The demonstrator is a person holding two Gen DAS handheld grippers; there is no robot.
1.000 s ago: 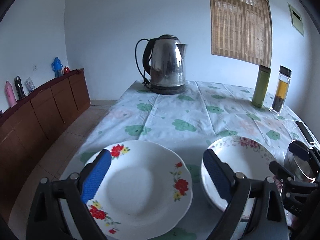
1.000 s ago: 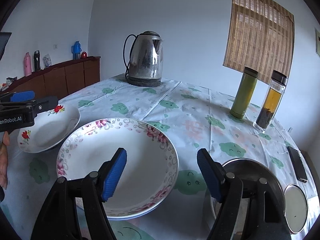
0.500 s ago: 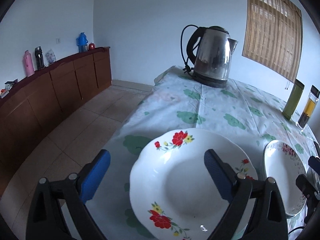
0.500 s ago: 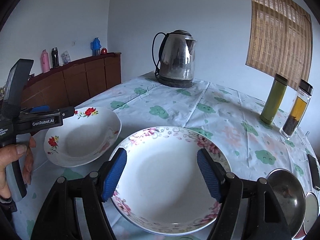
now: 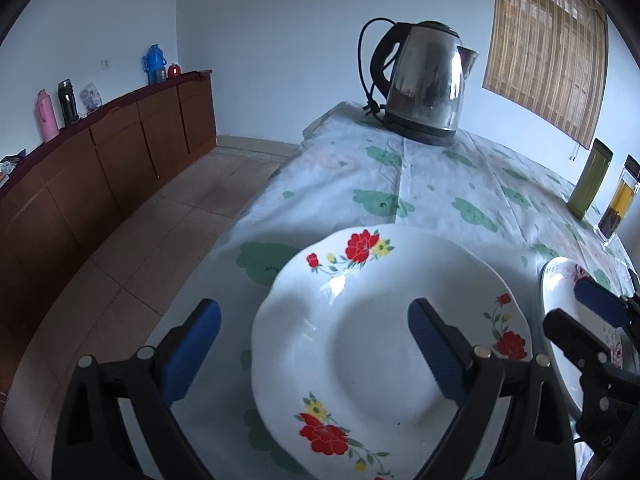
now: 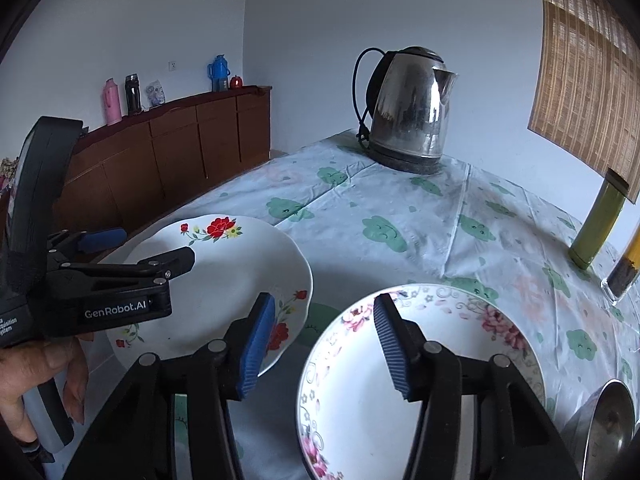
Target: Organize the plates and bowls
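A white plate with red flowers (image 5: 360,340) lies near the table's left edge. My left gripper (image 5: 314,348) is open, with the plate's left rim between its fingers: one pad over the bowl, the other outside the rim. To its right lies a white plate with pink flowers (image 6: 452,352). My right gripper (image 6: 325,344) straddles this plate's left rim with its jaws closing; the pads do not press on it. The red-flowered plate (image 6: 224,264) and the left gripper (image 6: 140,248) show at the left of the right wrist view.
A steel kettle (image 5: 424,88) stands at the back of the flowered tablecloth (image 5: 440,200). At the right stand a green bottle (image 5: 590,184) and a tea bottle (image 5: 620,200). A steel bowl (image 6: 608,428) sits right of the pink plate. Left of the table, tiled floor and a brown sideboard (image 5: 100,172).
Both grippers have moved left. The left one went from over the gap between the plates to the red-flowered plate's left rim. The right one left the steel bowl, and its jaws have narrowed.
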